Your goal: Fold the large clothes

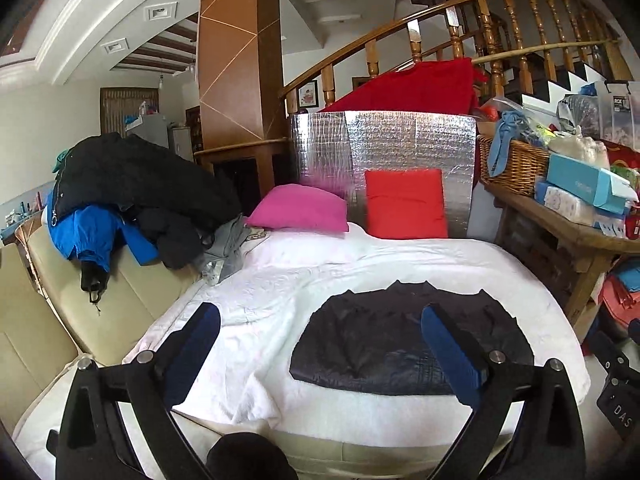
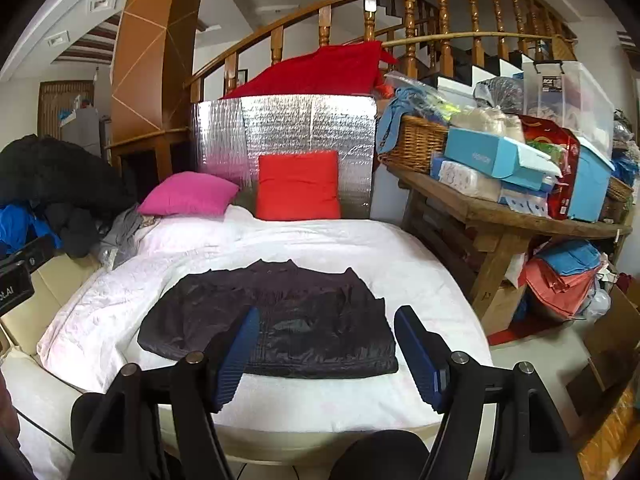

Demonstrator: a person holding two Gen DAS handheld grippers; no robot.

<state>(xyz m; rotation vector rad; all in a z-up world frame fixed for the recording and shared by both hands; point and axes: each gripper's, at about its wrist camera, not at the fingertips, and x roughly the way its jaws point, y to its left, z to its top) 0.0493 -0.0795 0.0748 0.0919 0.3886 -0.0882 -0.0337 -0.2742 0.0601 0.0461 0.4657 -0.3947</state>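
Dark jacket, folded into a compact rectangle, lies flat on the white quilt with nothing gripping it. Above its near edge the left gripper hangs with jaws spread wide and empty; the right gripper also hangs above the jacket, jaws apart and empty. Beyond the jacket, a pink cushion and a red cushion rest against a silver foil panel. Left of the jacket, a heap of dark and blue coats sits on a cream sofa. Right of the jacket stands a cluttered wooden table.
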